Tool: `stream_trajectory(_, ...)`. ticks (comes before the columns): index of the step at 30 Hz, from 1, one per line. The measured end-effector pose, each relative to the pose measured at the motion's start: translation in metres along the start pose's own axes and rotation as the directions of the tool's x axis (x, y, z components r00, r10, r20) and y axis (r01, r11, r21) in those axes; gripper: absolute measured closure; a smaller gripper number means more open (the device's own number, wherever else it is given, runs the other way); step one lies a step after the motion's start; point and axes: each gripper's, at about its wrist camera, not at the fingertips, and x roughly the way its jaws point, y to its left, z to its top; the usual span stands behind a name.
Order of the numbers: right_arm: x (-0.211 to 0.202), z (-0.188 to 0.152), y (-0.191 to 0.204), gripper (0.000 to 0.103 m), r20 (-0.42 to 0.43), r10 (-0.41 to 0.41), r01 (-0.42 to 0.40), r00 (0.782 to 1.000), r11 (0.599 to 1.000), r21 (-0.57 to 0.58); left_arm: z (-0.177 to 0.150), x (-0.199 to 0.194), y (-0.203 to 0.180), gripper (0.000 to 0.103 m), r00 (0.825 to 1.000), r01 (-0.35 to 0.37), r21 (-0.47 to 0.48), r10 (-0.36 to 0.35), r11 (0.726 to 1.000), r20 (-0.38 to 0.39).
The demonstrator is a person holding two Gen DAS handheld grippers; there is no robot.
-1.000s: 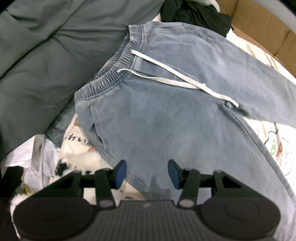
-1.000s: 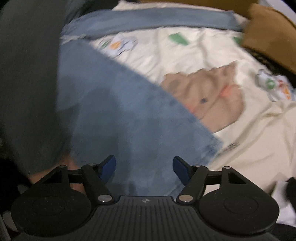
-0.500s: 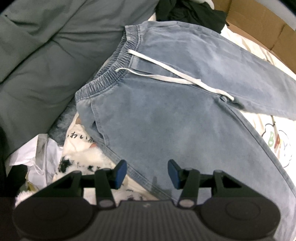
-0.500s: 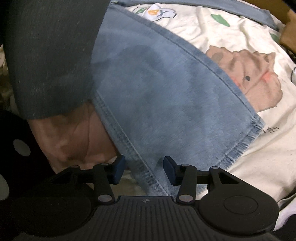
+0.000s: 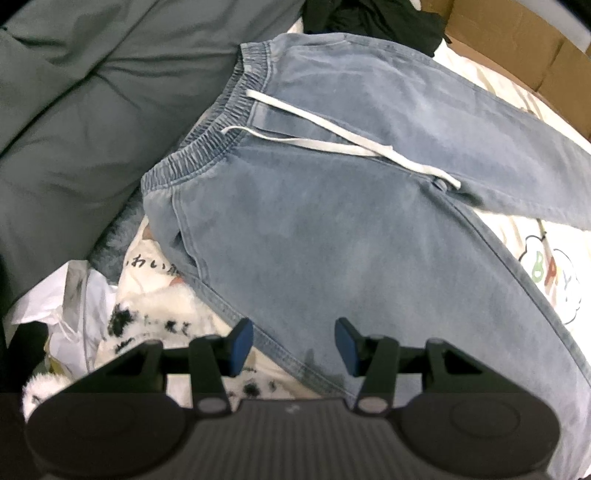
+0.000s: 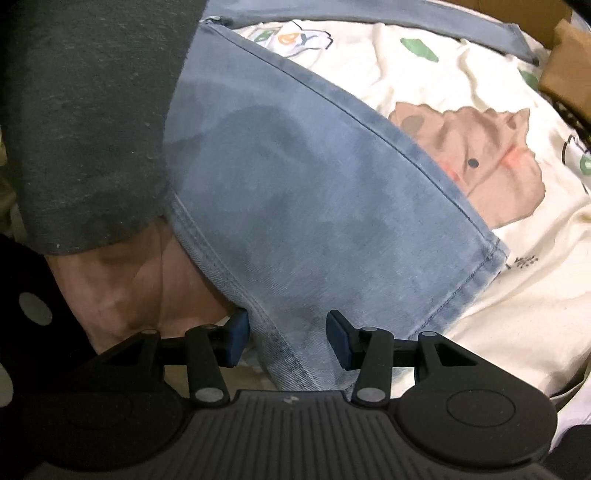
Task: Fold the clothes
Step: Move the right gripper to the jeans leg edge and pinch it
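Left wrist view: one pair of jeans (image 5: 332,229), light blue washed denim, elasticated gathered waistband, white drawstring (image 5: 332,136) lying loose across the front. Laid flat on a cream printed sheet (image 5: 546,273). Waistband at the far upper left of the left tool (image 5: 293,345); legs run away from it to the right and down, the long axis slanting from far left to near right. The two legs part into a narrow V on the right. The nearer leg's stitched side seam passes between the blue pads (image 5: 242,345) of the left tool, which stand half apart, clear of the cloth and holding nothing. Left of the tool: grey bedding (image 5: 85,122), a white fluffy black-spotted fabric (image 5: 155,314), crumpled white paper (image 5: 74,295). Far beyond: dark clothing (image 5: 373,18), cardboard box (image 5: 517,48).

Right wrist view: hem end of one jeans leg, double-stitched cuff to the right of the right tool (image 6: 288,339), leg running up and away to the left. The side seam lies between that tool's half-spread pads; no pinch visible. Directly left of it, a person's hand (image 6: 140,284) in a dark sleeve (image 6: 88,122).
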Motion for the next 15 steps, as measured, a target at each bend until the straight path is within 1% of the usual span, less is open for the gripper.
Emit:
stream_trajectory(5, 0.014, 0.001, 0.01, 0.049, -0.029, 0.025, -0.026, 0.999, 0.999, -0.043, -0.003, 0.001, -0.002, 0.05, 1.0, 0.006, 0.019, -0.006, 1.0, -0.007)
stream_trajectory(7, 0.02, 0.001, 0.016, 0.049, -0.038, 0.018, -0.021, 0.999, 0.998, -0.061, -0.003, 0.0, -0.002, 0.05, 1.0, 0.004, 0.021, -0.004, 1.0, -0.006)
stream_trajectory(10, 0.027, -0.001, 0.022, 0.05, -0.046, -0.022, 0.018, 0.999, 0.996, -0.091, -0.003, -0.001, 0.001, 0.05, 1.0, -0.002, 0.01, 0.003, 1.0, -0.006)
stream_trajectory(12, 0.027, -0.002, 0.02, 0.053, -0.041, -0.045, 0.041, 0.998, 0.996, -0.085, -0.002, -0.002, 0.003, 0.05, 1.0, -0.007, 0.006, 0.007, 1.0, -0.006)
stream_trajectory(14, 0.025, -0.003, 0.018, 0.064, -0.036, -0.067, 0.064, 0.997, 0.995, -0.076, -0.002, -0.003, 0.005, 0.05, 1.0, -0.01, 0.005, 0.01, 1.0, -0.005)
stream_trajectory(15, 0.022, -0.002, 0.016, 0.064, -0.027, -0.068, 0.067, 0.997, 0.996, -0.061, -0.002, -0.003, 0.005, 0.05, 1.0, -0.011, 0.004, 0.011, 1.0, -0.004)
